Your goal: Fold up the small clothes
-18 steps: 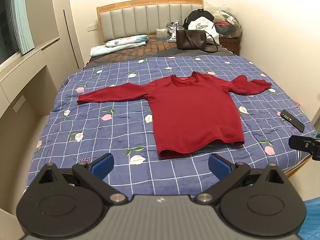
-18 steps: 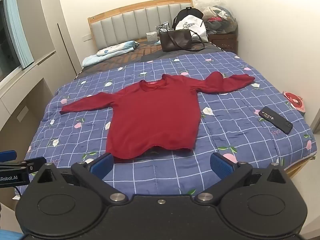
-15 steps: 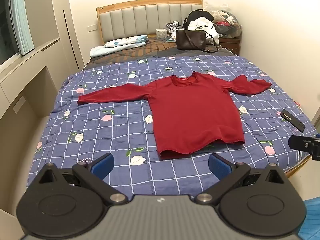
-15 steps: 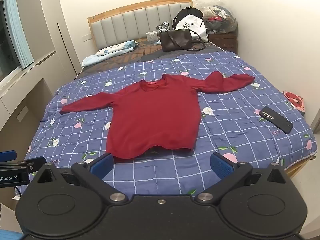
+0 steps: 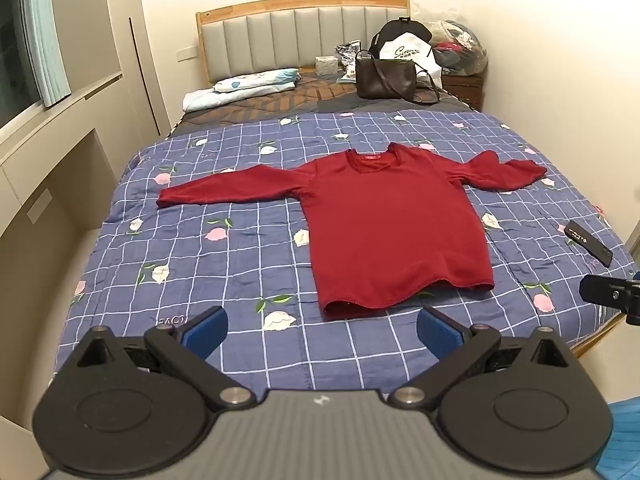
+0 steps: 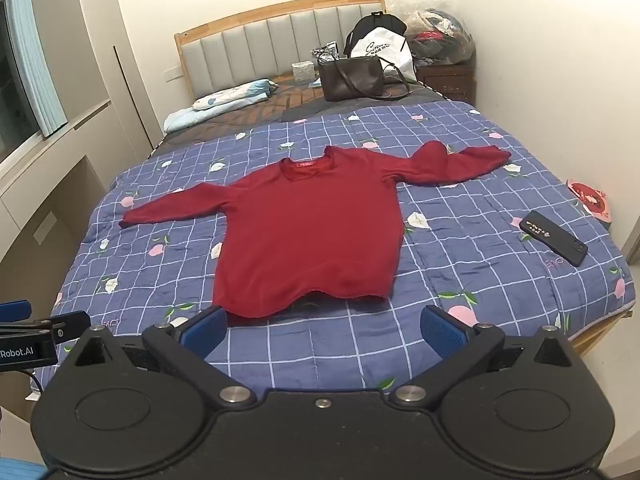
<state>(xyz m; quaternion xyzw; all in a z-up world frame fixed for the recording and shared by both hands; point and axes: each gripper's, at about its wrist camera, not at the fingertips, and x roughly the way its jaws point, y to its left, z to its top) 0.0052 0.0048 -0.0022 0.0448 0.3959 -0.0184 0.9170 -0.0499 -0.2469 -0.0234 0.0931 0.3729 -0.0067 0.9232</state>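
A dark red long-sleeved top [image 5: 384,224] lies flat, front up, on the blue checked floral quilt [image 5: 224,264], collar toward the headboard, hem toward me. Its left sleeve stretches out straight; its right sleeve is bunched and partly folded near the right side. It also shows in the right wrist view [image 6: 312,232]. My left gripper [image 5: 322,330] is open and empty, held above the foot of the bed short of the hem. My right gripper [image 6: 324,330] is open and empty, also just short of the hem.
A black remote [image 6: 554,238] lies on the quilt at the right. A brown handbag [image 5: 386,78], bags and folded bedding [image 5: 244,88] sit near the headboard. A red-and-white item [image 6: 592,200] lies at the bed's right edge. A wall is on the right, cabinets on the left.
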